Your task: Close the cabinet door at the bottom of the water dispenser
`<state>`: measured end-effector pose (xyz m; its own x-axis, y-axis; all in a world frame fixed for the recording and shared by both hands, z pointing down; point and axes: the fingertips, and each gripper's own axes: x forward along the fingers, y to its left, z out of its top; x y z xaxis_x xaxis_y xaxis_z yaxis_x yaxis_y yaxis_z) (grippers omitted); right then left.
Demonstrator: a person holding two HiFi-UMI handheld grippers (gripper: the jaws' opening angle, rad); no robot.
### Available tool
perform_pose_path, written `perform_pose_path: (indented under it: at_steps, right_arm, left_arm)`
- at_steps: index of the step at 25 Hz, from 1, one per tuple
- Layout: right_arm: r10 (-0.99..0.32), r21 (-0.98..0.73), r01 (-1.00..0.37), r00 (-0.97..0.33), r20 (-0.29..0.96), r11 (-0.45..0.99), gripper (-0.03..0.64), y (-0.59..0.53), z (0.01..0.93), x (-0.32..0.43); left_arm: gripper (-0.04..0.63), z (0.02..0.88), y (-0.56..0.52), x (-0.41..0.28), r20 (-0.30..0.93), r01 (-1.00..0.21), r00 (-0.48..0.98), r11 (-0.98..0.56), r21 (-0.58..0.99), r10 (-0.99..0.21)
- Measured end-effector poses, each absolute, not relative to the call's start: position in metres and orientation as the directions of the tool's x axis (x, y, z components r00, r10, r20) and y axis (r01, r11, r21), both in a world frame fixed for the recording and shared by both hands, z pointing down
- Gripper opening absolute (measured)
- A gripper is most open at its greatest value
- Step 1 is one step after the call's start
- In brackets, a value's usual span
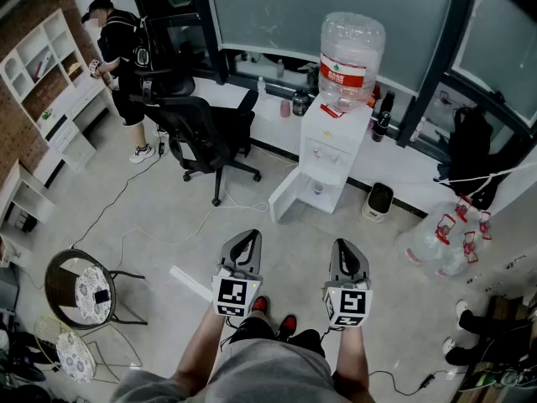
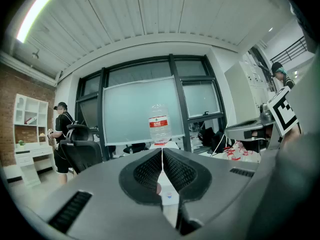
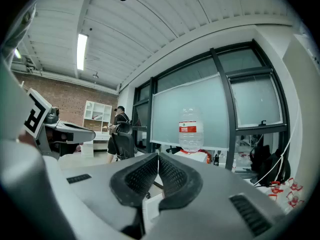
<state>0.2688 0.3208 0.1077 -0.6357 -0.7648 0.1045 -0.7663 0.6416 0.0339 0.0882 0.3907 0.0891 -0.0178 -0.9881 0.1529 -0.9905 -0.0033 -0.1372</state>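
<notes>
Ceiling point(image 2: 150, 14) shows in gripper views only; cabinet door point(image 1: 284, 198) stands open.

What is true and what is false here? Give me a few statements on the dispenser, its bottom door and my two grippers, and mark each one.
1. The cabinet door at the bottom of the water dispenser is closed. False: it stands open, swung out to the left in the head view.
2. The left gripper and right gripper are both shut and empty. True.
3. The left gripper touches the door. False: bare floor lies between them.
4. A water bottle sits on top of the dispenser. True.
5. The black office chair stands right of the dispenser. False: it stands to its left.
</notes>
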Motion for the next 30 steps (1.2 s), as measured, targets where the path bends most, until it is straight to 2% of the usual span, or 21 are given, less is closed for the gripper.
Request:
perform_pose_path:
  at_steps: [16, 23, 30]
  right_arm:
    - [-0.744, 0.046, -0.744, -0.661, 0.099, 0.667, 0.021, 0.288, 0.102, 0.232]
    - [-0.747, 0.056, -0.746, -0.658, 0.096, 0.664, 0.021, 0.244, 0.106, 0.183]
    - [-0.788, 0.043, -0.790, -0.605, 0.112, 0.612, 0.021, 0.179, 0.102, 0.124]
  left_arm:
    - [0.026, 0.086, 0.366, 0.055, 0.137, -0.990, -0.060, 0.042, -0.131, -0.989]
    - [0.026, 0.092, 0.317, 0.007, 0.135, -0.992, -0.049, 0.032, -0.125, -0.990]
    - [0.027, 0.087, 0.239, -0.056, 0.148, -0.993, 0.029, -0.045, -0.108, -0.989]
